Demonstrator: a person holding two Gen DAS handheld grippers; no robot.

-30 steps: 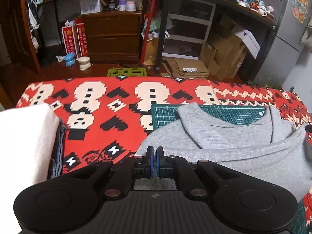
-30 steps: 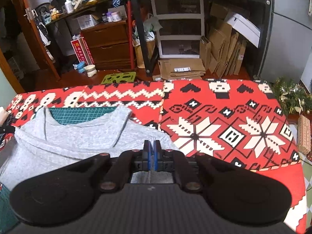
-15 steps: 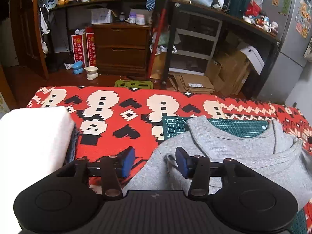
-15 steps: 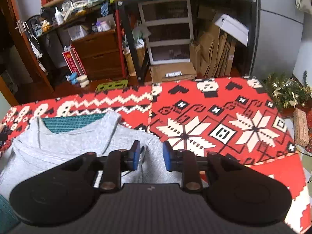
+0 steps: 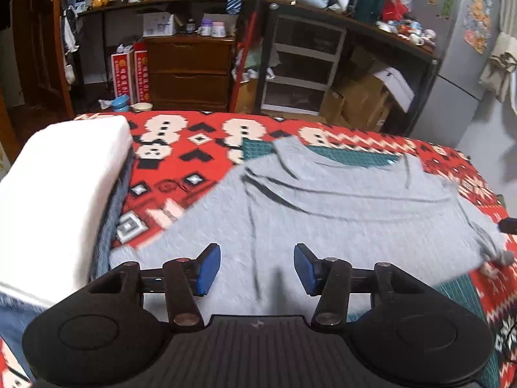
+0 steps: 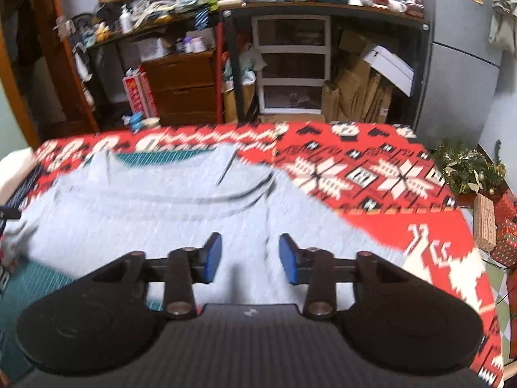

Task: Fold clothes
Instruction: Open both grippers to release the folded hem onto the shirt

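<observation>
Grey shirt, folded stack beside, grippers agape

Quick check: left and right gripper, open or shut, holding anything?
Left gripper: open, holding nothing, above the grey shirt.
Right gripper: open, holding nothing, above the same shirt.

A tall stack of folded clothes blocks the desk's left edge. To the right, past the grey shirt, patterned cloth lies bare.

Cluttered home room, fridge, wooden dresser
</observation>
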